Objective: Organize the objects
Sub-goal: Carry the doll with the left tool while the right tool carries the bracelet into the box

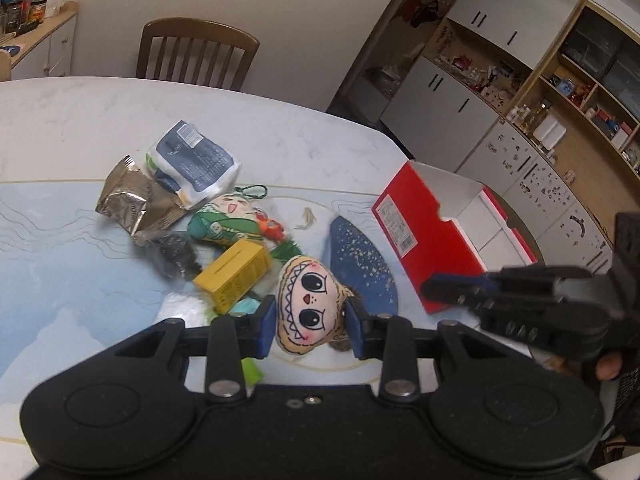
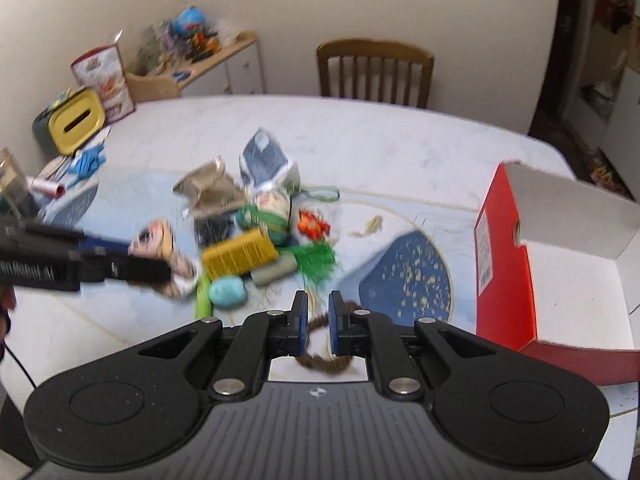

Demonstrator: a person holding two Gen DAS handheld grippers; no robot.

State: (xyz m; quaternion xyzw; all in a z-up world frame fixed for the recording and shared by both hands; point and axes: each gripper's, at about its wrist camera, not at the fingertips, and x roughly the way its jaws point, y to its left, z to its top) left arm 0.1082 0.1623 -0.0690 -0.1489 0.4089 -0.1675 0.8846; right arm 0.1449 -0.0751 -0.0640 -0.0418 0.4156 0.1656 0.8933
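While the heap of loose things waits in the middle of the table (image 1: 60, 128), we have the left claw (image 1: 311, 320) closed on the face plush (image 1: 310, 306), a blue pad pressed to each side of the stuffed head. From the right wrist view the plush looks lifted just clear of the heap, though blur keeps us from being sure.

Left to right in the heap: silver foil pouch (image 1: 132, 200), dark-labelled white packet (image 1: 196, 160), green doll (image 1: 224, 220), yellow box (image 1: 236, 276). Right of these, well apart, the red box (image 1: 416, 240) stands open with its white inside showing.

Right claw (image 2: 318, 320): narrowly parted, holding nothing. A brown braided ring (image 2: 324, 362) lies beneath it on the table; contact cannot be told.

We judge the step in hand to be carrying the plush to the red box, first of several. The next move calls for a swing rightward over the near red wall, high enough to clear it, then release inside. The right claw sits along that path and should give way.
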